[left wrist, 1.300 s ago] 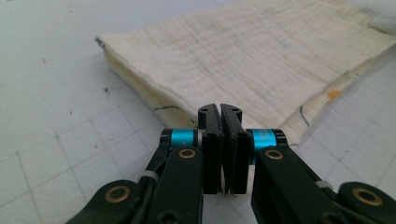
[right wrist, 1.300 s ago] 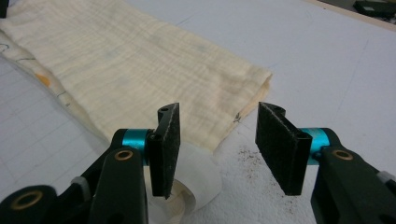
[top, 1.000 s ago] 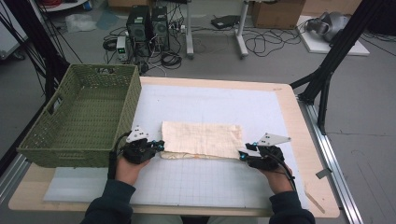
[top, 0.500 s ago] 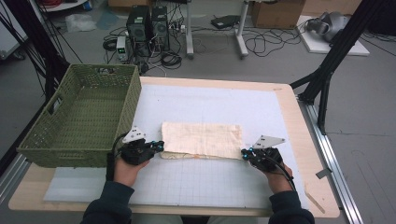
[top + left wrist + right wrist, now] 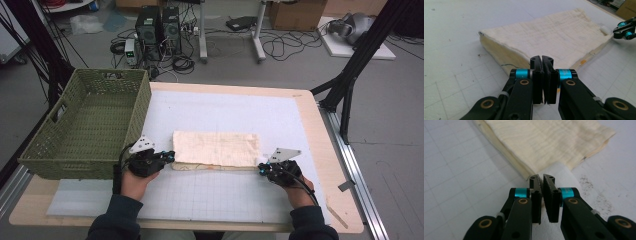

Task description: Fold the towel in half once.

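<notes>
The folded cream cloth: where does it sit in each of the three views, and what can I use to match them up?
High view: folded cream cloth lies mid-table, right of the green basket, between both tongs.
Left gripper view: cloth runs from centre to upper right, beyond the shut left tongs.
Right gripper view: cloth fills the top, its edge at the right tongs.
Shared landmark: the white grid mat.

The folded towel [image 5: 554,37] is cream cloth, matt, with a fine woven, slightly ribbed texture and a few faint marks. The basket [image 5: 85,125] is green wickerwork, rough and open-woven. The counter [image 5: 320,150] is pale wood under a smooth white gridded mat [image 5: 225,195]. The left tongs [image 5: 542,61] and right tongs [image 5: 541,180] are black plastic, slightly glossy, with shiny blue metal collars.
</notes>
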Motion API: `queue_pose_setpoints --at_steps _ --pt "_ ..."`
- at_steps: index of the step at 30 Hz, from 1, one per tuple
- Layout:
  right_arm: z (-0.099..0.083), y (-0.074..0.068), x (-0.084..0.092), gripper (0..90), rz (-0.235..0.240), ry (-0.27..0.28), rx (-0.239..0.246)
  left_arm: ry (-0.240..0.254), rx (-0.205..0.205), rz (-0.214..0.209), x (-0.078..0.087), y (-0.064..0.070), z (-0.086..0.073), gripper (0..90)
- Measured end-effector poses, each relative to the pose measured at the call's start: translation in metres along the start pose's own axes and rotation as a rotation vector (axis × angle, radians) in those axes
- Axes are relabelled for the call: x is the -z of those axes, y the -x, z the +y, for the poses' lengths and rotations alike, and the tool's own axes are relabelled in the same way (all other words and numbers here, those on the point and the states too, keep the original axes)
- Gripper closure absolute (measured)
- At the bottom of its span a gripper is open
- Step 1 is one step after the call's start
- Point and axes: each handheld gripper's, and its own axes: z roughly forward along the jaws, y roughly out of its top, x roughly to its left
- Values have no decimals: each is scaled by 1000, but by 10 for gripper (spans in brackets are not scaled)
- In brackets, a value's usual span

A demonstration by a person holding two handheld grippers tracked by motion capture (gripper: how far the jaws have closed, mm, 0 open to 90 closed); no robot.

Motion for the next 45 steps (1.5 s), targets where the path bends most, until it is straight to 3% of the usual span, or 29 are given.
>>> queue_pose_setpoints --at_steps 5,12,13,15,17,21,23,27,32,36,38,39,41,45 --pt "1 4 10 857 -43 52 -21 -8 2 -6 3 3 -3 869" --pt "-1 4 4 824 -32 12 -6 -88 19 6 0 4 -15 865" --pt "-1 4 4 792 -31 7 -8 -118 25 6 -2 2 -17 854" --pt "-1 5 4 732 -27 4 -25 -130 34 4 -3 2 -19 811" --pt "-1 8 8 686 -39 20 -46 -112 39 20 -2 3 -16 710" --pt "0 14 20 604 -64 80 -95 -65 -6 87 3 4 -9 623" --pt "2 16 23 590 -64 107 -109 -35 -14 93 1 1 -5 624" --pt "8 11 17 607 -17 156 -127 -29 -52 77 -12 -3 2 656" --pt "13 7 -7 610 24 132 -131 -66 -110 107 -34 -12 7 690" --pt "12 5 -18 609 43 87 -121 -88 -108 152 -48 -18 5 722" --pt "12 4 -21 604 47 74 -117 -121 -91 199 -53 -20 5 728" --pt "12 4 -23 602 49 70 -122 -134 -91 200 -54 -21 6 728" --pt "11 4 -25 595 51 65 -128 -132 -131 238 -56 -20 8 719" --pt "12 4 -23 591 60 62 -134 -175 -134 256 -58 -18 13 726"
